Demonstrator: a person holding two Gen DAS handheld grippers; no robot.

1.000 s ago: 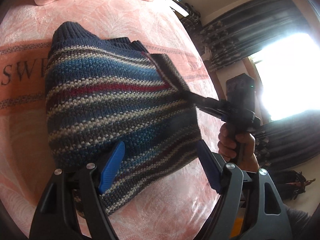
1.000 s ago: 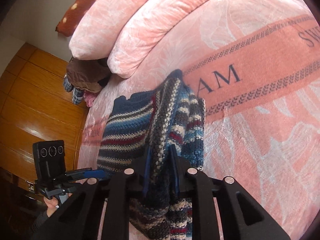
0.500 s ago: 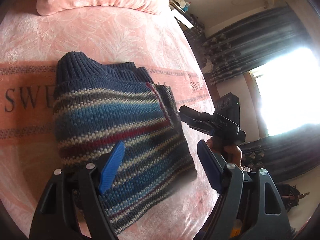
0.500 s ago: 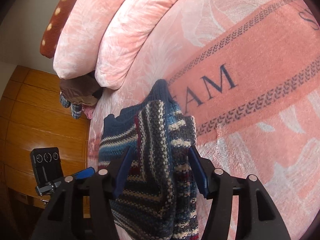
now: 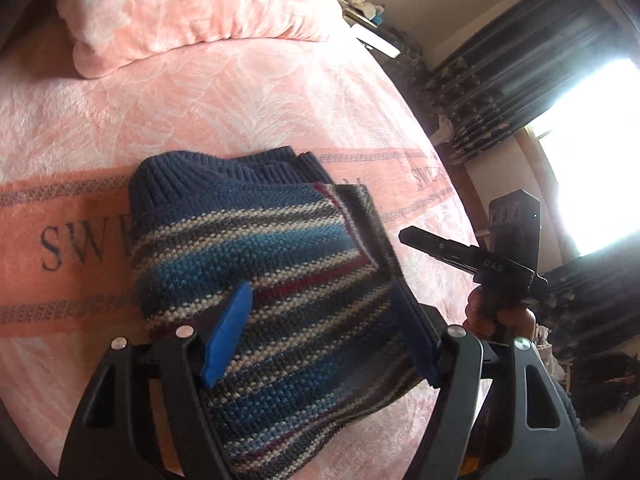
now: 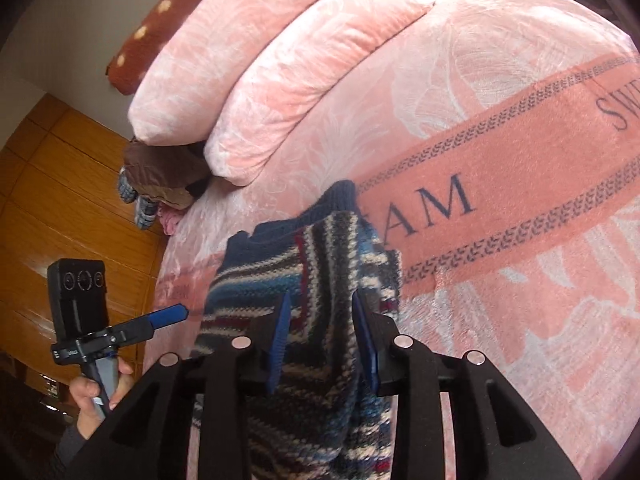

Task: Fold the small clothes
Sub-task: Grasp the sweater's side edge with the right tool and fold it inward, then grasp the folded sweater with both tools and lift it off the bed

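Across the middle of the bed (image 5: pixel 280 92), on the darker lettered band of the pink blanket, lies the striped sweater (image 5: pixel 256 248), already doubled into a compact bundle with its navy ribbed collar toward the pillows (image 5: pixel 192 12). The left gripper (image 5: pixel 320 340) hovers over the bundle's near part with its blue-padded jaws spread wide and nothing between them. The right gripper (image 6: pixel 324 344) also has its jaws parted, the knit showing between the pads; whether they touch the fabric I cannot tell, but they do not look clamped. Most of the folding seems done: the sides appear tucked in and the body folded over. One flap along the bundle's side nearest the right gripper still stands up a little rather than lying flat, so a last press or tuck, and perhaps setting the bundle aside, looks like what remains. Open blanket surrounds the sweater on every side, with bare bed between it and the pillows. The bed's rounded edge toward the window (image 5: pixel 592 152) is fairly near the right gripper.
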